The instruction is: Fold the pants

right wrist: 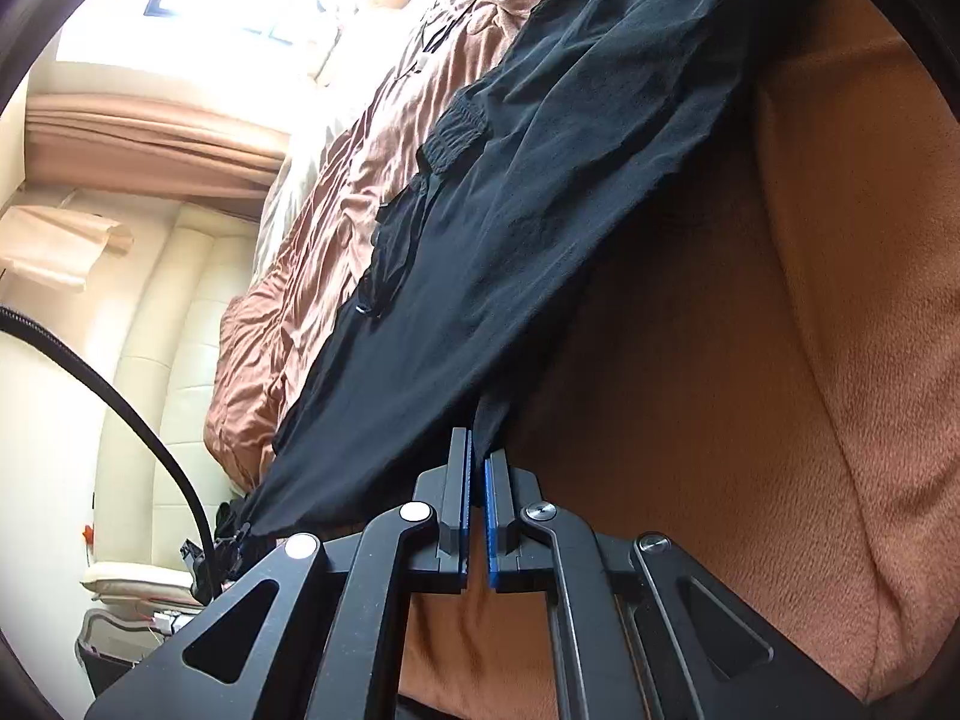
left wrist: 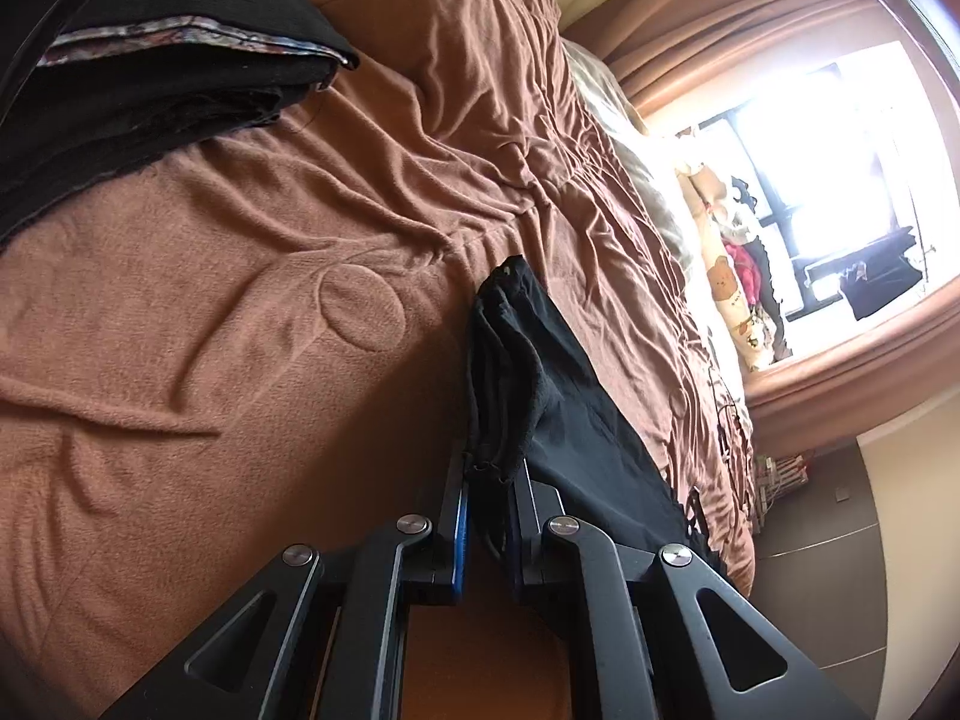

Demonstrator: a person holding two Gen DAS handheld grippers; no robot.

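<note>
You keep both grippers clamped on the black pants (right wrist: 540, 192), left gripper (left wrist: 489, 480) and right gripper (right wrist: 477, 450), so the cloth hangs stretched above the brown blanket (left wrist: 210, 300) for folding.

Pants (right wrist: 540, 180) cut off at top edge

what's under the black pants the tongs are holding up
A brown blanket covers the bed beneath the black pants, which both the left tongs and right tongs clamp. Whatever lies directly beneath the hanging fabric is hidden.
</note>
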